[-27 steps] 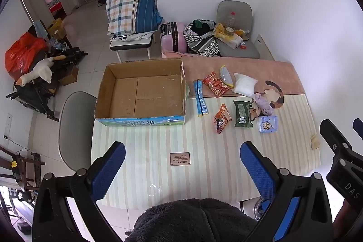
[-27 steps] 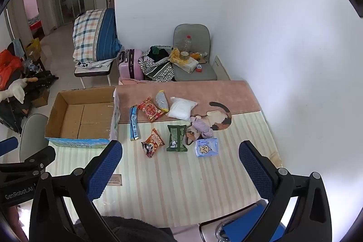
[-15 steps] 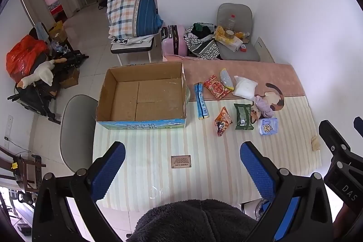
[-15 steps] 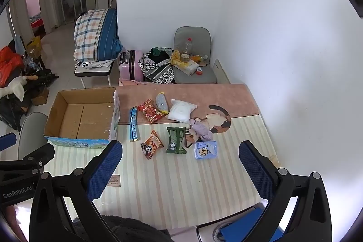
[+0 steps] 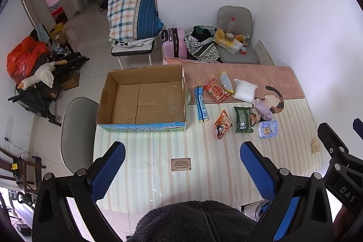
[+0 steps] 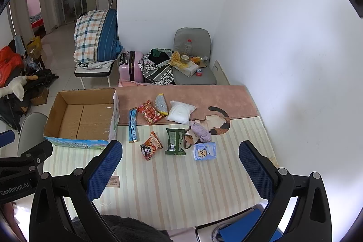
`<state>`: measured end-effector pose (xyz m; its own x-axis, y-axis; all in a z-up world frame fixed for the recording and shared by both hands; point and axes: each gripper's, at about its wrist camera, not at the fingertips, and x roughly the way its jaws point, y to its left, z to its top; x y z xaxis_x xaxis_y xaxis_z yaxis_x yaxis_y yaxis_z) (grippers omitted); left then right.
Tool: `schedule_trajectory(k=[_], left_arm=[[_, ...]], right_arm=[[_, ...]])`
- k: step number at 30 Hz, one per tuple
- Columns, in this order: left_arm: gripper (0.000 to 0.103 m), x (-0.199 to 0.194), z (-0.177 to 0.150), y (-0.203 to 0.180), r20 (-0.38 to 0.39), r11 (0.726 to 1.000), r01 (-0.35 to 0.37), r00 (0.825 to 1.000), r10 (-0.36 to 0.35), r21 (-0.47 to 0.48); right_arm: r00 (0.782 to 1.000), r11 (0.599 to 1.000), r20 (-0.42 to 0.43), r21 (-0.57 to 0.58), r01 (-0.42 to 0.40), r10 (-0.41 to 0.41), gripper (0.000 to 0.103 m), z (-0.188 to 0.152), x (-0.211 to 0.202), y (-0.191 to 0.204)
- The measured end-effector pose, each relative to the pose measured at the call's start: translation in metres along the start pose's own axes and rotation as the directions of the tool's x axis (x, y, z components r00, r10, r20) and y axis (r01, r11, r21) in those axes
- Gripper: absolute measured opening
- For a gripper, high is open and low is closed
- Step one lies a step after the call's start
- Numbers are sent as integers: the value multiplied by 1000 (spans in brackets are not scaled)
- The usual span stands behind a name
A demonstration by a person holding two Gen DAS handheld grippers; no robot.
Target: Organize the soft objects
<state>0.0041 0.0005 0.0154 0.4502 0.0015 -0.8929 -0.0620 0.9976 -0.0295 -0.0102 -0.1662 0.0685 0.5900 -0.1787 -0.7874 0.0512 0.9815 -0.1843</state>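
An open cardboard box (image 5: 145,99) (image 6: 84,117), with nothing in it, sits at the table's left. To its right lie several soft packets: a blue stick pack (image 5: 200,103), a red snack bag (image 5: 216,89), a white pouch (image 5: 245,91), an orange snack bag (image 5: 222,124) (image 6: 150,147), a green packet (image 5: 242,119) (image 6: 174,141), a blue tissue pack (image 5: 267,128) (image 6: 204,151) and a lilac cloth (image 5: 263,109). My left gripper (image 5: 182,170) and right gripper (image 6: 180,170) are both open, holding nothing, high above the table's near edge.
The table wears a striped cloth (image 5: 204,162) with a pink strip at the back. A grey chair (image 5: 74,128) stands at the left, another (image 5: 236,37) loaded with clutter behind. The white wall (image 6: 283,49) borders the right side.
Both views have shifted slightly, so the table and objects sit a little lower in view. Nothing on the table has moved and both grippers stay open.
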Motion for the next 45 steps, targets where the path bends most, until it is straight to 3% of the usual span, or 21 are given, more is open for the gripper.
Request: schedule_trajectory(k=[45], left_arm=[[103,5,12,-2,6,1000,-3,1000,3,4]], right_arm=[[1000,1000,7,-6,-5,5,103,4,8,2]])
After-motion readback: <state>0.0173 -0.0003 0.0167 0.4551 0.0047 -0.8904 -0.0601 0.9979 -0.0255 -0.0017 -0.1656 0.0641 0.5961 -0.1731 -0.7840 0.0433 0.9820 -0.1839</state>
